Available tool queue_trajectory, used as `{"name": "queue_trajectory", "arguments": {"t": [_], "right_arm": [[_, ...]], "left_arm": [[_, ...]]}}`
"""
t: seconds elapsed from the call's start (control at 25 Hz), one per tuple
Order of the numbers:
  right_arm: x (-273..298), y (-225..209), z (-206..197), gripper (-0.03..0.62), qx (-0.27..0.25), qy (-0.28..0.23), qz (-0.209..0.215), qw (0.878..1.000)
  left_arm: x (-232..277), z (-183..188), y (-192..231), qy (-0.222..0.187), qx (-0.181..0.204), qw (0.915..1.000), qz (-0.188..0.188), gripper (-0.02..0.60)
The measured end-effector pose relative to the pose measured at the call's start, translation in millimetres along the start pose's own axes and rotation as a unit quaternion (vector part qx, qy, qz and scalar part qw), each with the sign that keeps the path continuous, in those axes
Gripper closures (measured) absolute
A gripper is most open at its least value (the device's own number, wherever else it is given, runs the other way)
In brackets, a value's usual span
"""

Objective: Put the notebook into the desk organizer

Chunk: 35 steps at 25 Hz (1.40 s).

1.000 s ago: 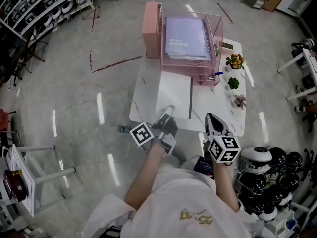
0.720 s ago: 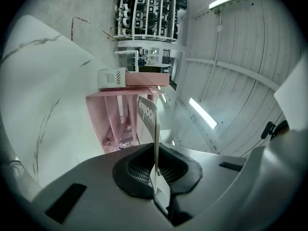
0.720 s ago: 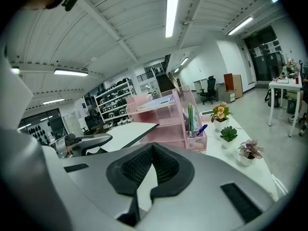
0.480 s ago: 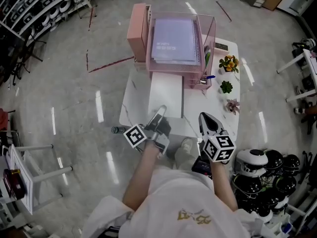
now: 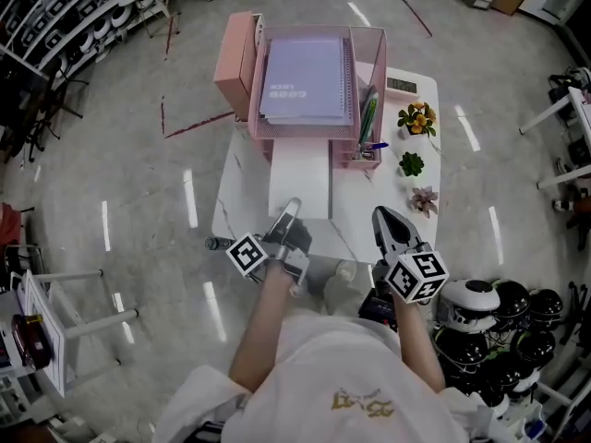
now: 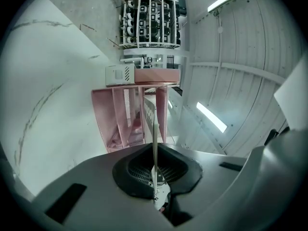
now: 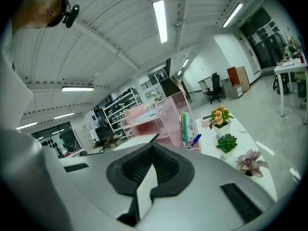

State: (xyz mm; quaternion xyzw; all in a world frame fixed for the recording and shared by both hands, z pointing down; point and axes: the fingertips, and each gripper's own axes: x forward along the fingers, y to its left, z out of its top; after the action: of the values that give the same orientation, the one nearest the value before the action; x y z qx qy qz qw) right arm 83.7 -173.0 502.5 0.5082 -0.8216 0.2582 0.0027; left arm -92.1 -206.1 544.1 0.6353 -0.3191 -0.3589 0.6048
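Observation:
A pink wire desk organizer (image 5: 365, 72) stands at the far end of the white table (image 5: 242, 201), and a purple notebook (image 5: 305, 77) lies in its top tray. My left gripper (image 5: 292, 207) is shut on the near edge of a white notebook (image 5: 298, 173) and holds it flat just above the table. The notebook's far edge meets the organizer's lower trays. In the left gripper view the notebook (image 6: 149, 112) runs edge-on from the gripper (image 6: 154, 147) toward the organizer (image 6: 115, 124). My right gripper (image 5: 386, 218) hovers at the table's near right, shut and empty, and faces the organizer (image 7: 166, 117).
Pens (image 5: 369, 118) stand in the organizer's right compartment. Three small potted plants (image 5: 416, 116) (image 5: 411, 163) (image 5: 424, 198) line the table's right side. Helmets (image 5: 480, 303) lie on the floor at right, and a white stand (image 5: 55, 321) is at left.
The left gripper has carried the white notebook forward, so its far edge now reaches the organizer's front. The right gripper has kept its place beside it.

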Motion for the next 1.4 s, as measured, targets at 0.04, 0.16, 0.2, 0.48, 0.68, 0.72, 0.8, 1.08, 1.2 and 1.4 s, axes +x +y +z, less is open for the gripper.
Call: {"name": "queue_trajectory", "arguments": {"t": [0.04,0.16,0.2,0.48,0.68,0.72,0.8,1.08,1.2,1.4], "right_arm": [[1,-2,3,0.585,-0.004,-0.002,0.004,1.0],[4,-13,5,0.585,-0.025,0.011,-0.001,1.0],[5,-17,3,0.585,-0.031,0.019,-0.004,0.999],[14,-35,3,0.585,-0.049,0.041,0.004,0.998],[19,-51,9,0.585,-0.049,0.044,0.008,0.998],[20,-54,10,0.585,-0.049,0.045,0.007,0.998],[21,-61,13,0.585,-0.05,0.046,0.004,0.998],[32,-81,20,0.585,-0.044,0.051,0.003,0.998],[37,-85,21,0.585,-0.042,0.057,0.005,0.997],[45,-91,21,0.585,-0.03,0.061,0.01,0.998]], "left_arm": [[2,1,1,-0.003,0.0,1.0,0.001,0.554],[10,2,4,-0.012,0.002,0.9999,0.003,0.554],[13,1,5,-0.014,0.002,0.9999,0.004,0.555],[33,0,11,-0.028,0.0,0.9996,0.01,0.555],[48,2,19,-0.038,0.001,0.9989,0.027,0.555],[51,4,18,-0.041,0.0,0.9988,0.026,0.554],[58,7,17,-0.048,0.0,0.9986,0.024,0.554],[84,22,27,-0.061,0.008,0.9972,0.041,0.554],[95,27,30,-0.062,0.021,0.9965,0.052,0.554],[108,34,45,-0.06,0.039,0.9924,0.1,0.537]]}}
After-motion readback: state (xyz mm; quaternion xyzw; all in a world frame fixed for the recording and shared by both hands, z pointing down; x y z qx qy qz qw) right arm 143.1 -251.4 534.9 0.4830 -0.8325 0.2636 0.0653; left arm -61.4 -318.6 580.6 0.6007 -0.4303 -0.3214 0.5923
